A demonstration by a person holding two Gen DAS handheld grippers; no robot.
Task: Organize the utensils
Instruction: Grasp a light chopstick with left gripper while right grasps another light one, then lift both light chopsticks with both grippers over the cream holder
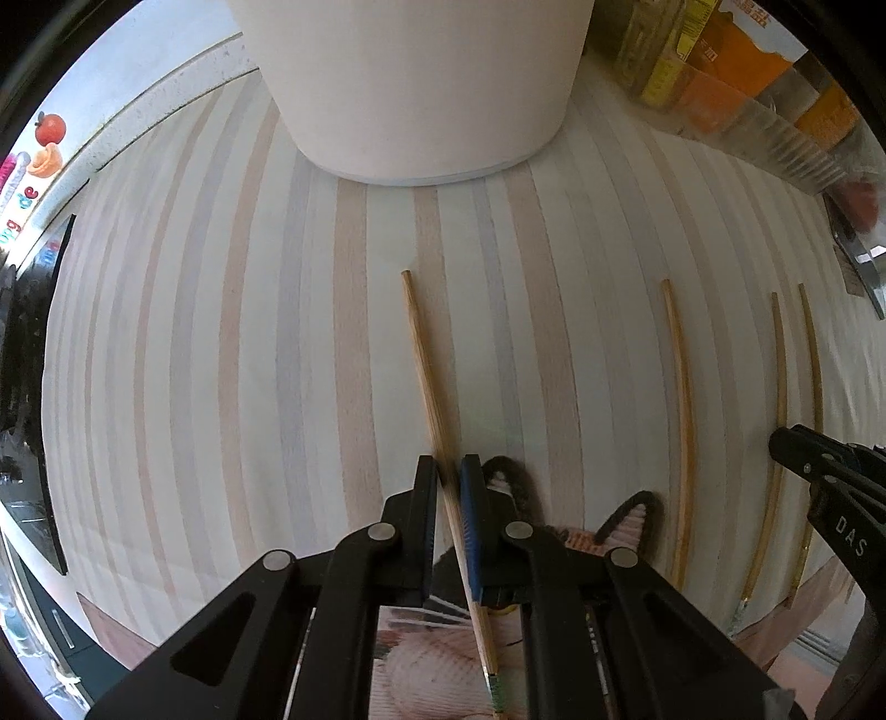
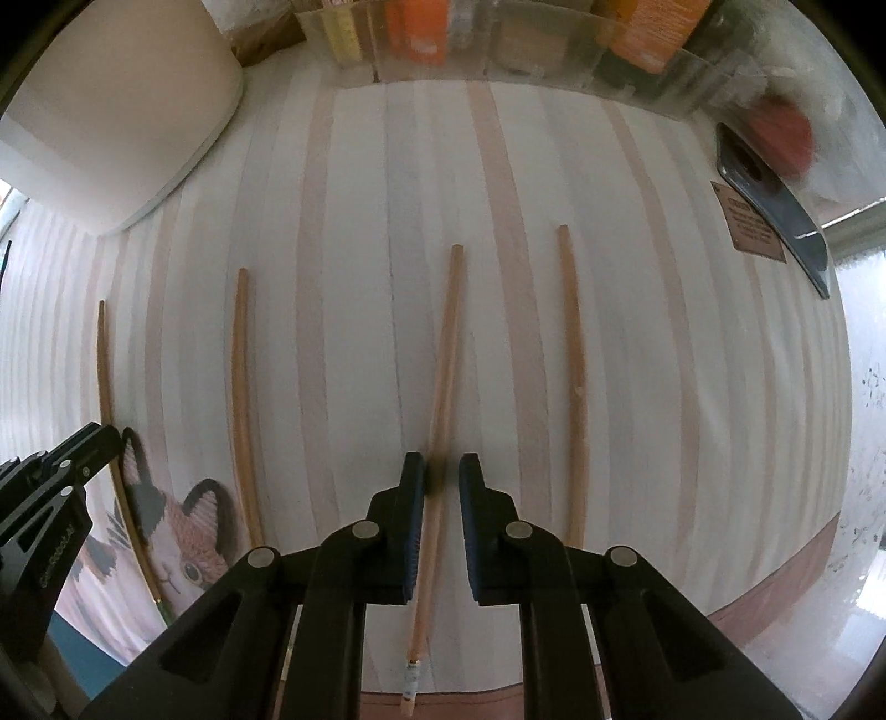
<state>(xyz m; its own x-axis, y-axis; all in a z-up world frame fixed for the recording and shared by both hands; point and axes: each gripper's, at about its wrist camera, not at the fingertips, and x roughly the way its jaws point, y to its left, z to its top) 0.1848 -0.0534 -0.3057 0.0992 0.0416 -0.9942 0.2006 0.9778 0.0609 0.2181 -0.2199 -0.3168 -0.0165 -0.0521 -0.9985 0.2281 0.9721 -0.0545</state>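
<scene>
a striped placemat [image 1: 221, 332] with a cat picture [image 2: 188, 548] carries four chopsticks. left gripper [image 1: 449, 476] is clamped on one chopstick [image 1: 426, 365] near the mat's near edge; right gripper [image 2: 442, 471] straddles another chopstick [image 2: 446, 354], pads slightly apart. a white container [image 1: 410, 83] stands at the far edge.

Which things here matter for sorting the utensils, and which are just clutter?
Job:
- chopstick in left gripper
- chopstick between right gripper jaws
- two loose chopsticks
- white container

Lying about:
- cat picture
- boxes at back
</scene>
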